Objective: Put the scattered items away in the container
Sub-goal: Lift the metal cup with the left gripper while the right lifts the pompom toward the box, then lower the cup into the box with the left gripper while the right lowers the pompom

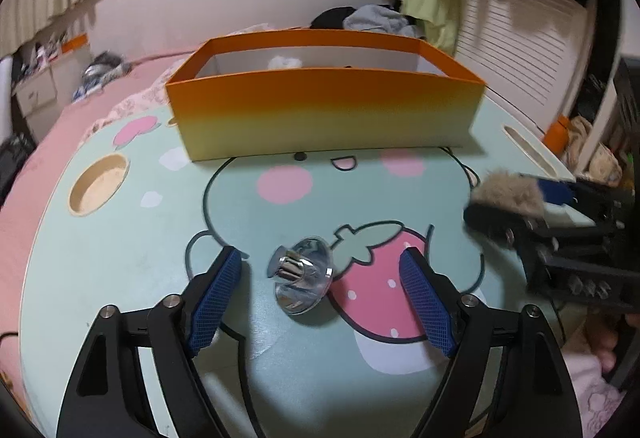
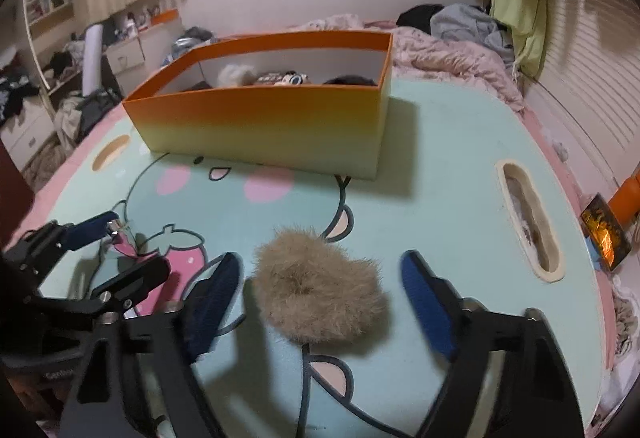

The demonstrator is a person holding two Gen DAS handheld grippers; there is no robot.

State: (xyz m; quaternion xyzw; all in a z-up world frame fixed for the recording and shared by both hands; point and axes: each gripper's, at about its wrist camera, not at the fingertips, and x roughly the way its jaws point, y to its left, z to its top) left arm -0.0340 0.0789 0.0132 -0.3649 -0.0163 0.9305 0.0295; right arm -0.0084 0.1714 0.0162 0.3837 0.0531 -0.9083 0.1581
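An orange-to-yellow box (image 1: 324, 113) stands at the far side of the cartoon-printed table (image 1: 132, 238); it also shows in the right wrist view (image 2: 256, 125) with several items inside. A clear glass stopper with a silver neck (image 1: 300, 274) lies on the table between the open fingers of my left gripper (image 1: 322, 278), untouched. A tan furry scrunchie (image 2: 316, 290) lies between the open fingers of my right gripper (image 2: 320, 278), and shows at the right of the left wrist view (image 1: 506, 193). The left gripper's fingers (image 2: 94, 228) show at the left of the right wrist view.
The table has a round cup hole (image 1: 98, 183) at the left and a slot (image 2: 528, 217) at the right. A small dark box with orange print (image 2: 604, 234) sits past the right edge. Pink bedding and clothes (image 2: 452, 53) lie behind the box.
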